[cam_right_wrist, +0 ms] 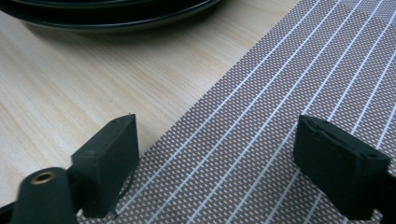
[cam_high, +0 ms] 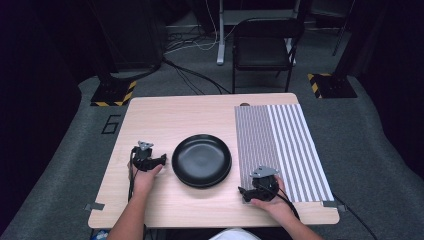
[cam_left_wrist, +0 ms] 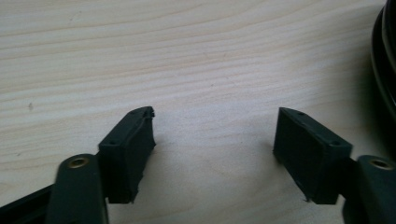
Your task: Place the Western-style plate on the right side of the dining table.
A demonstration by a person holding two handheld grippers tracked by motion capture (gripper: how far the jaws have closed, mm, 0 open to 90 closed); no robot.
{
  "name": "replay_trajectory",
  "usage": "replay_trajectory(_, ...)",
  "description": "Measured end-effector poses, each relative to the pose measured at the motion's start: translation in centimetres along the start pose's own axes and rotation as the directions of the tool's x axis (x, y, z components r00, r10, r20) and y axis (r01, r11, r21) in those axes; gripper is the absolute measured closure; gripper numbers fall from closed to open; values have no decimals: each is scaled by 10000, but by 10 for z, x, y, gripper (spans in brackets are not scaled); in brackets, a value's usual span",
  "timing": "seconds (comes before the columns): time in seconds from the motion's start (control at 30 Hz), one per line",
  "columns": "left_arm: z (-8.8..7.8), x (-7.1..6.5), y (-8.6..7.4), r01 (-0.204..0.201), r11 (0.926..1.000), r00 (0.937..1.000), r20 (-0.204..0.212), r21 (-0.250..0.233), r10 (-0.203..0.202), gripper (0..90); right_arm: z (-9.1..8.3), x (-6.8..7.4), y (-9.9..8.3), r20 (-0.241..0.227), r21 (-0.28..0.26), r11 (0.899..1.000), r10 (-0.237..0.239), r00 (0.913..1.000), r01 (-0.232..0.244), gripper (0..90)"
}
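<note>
Left gripper (cam_high: 161, 161) rests on the wooden table (cam_high: 165, 210) just left of the stacked black plates (cam_high: 202, 160), jaws wide, empty; right gripper (cam_high: 242, 192) sits at the striped placemat (cam_high: 280, 145) near corner, jaws wide, empty. A "6" (cam_high: 111, 124) marks the floor.

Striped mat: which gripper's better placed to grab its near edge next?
Right, probably. The right gripper hangs open over the striped mat corner; the left gripper sits across the black plate, over bare table.

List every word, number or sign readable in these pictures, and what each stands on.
"6": dark outlined numeral on the grey floor, left of the table.
No readable text on the black plate or the striped placemat.
</note>
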State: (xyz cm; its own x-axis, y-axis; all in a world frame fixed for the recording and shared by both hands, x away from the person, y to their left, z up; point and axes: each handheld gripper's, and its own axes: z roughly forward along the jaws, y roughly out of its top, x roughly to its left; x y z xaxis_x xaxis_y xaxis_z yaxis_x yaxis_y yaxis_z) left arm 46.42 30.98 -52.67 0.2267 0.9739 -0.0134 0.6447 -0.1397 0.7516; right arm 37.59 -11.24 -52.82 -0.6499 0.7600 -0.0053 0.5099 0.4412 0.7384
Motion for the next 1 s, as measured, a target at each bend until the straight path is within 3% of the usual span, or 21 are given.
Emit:
replay_trajectory(0.17,-2,-2,1,-52,9999,10000,69,121,52,385,-4,6,0,2,-72,10000,-42,10000,42,274)
replay_trajectory(0.23,-4,-3,2,-110,9997,9999,97,240,107,420,-5,10,-1,216,-197,9995,-243,9995,247,298)
replay_trajectory(0.4,-9,-4,3,-16,9992,10000,28,393,14,472,-10,8,3,167,-478,9989,3,9999,5,355)
replay_trajectory(0.57,-16,-2,3,96,9987,9999,-43,498,-94,500,-13,4,5,192,-270,9993,254,9995,-249,374)
replay_trajectory(0.73,-24,0,4,737,9972,9968,297,105,-739,495,-12,1,7,-82,41,9991,419,9991,-419,390)
replay_trajectory(0.87,-29,-1,5,799,9968,9953,550,-2,-797,510,-11,2,8,-232,171,9990,419,9989,-415,396)
replay_trajectory(1.0,-34,-5,7,499,9987,9970,595,-36,-496,528,-15,0,14,-246,96,9992,388,9989,-386,408)
